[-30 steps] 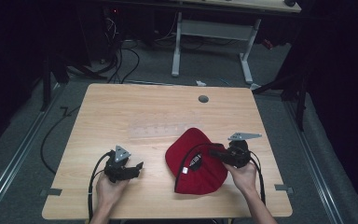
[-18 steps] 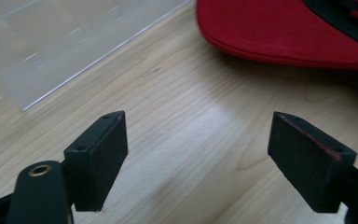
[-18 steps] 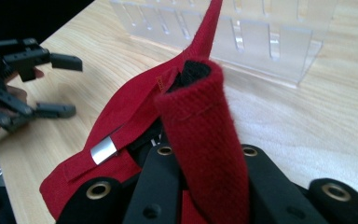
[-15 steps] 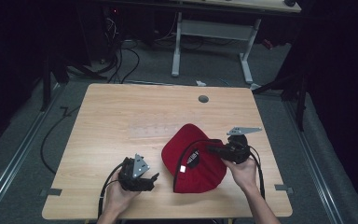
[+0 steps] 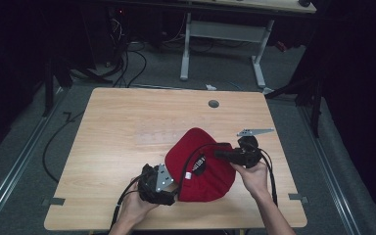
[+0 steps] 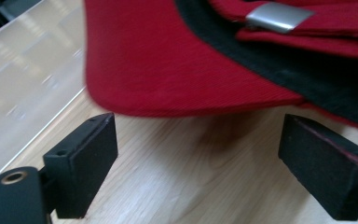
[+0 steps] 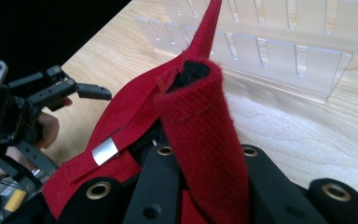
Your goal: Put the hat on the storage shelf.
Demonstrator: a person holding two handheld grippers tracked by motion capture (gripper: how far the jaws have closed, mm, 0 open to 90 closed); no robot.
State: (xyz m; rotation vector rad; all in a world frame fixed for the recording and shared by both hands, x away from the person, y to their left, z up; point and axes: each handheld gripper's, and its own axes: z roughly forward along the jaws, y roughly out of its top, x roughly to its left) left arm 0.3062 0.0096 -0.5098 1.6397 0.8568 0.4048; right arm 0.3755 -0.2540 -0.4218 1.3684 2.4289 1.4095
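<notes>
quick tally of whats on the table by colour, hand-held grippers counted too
red: 1, the red fabric cap
clear: 1, the clear slotted acrylic rack
black: 2, the left gripper and the right gripper
total: 4

**Left gripper closes in on the cap as its jaws spread**

The left gripper [image 5: 169, 183] has travelled across the table [image 5: 127, 127] from the near-left area towards the right, and it now sits right at the near-left edge of the red cap [image 5: 203, 164]. A second ago it lay well apart from the cap; half a second ago it was about halfway there. Its jaws have just been opening and now stand wide, with the cap's brim [image 6: 177, 79] just ahead of them and nothing pressed between the pads. The right gripper [image 5: 225, 155] has lifted its clamped edge of the cap a little, so the cap now bulges higher and leans more towards the left gripper.
</notes>
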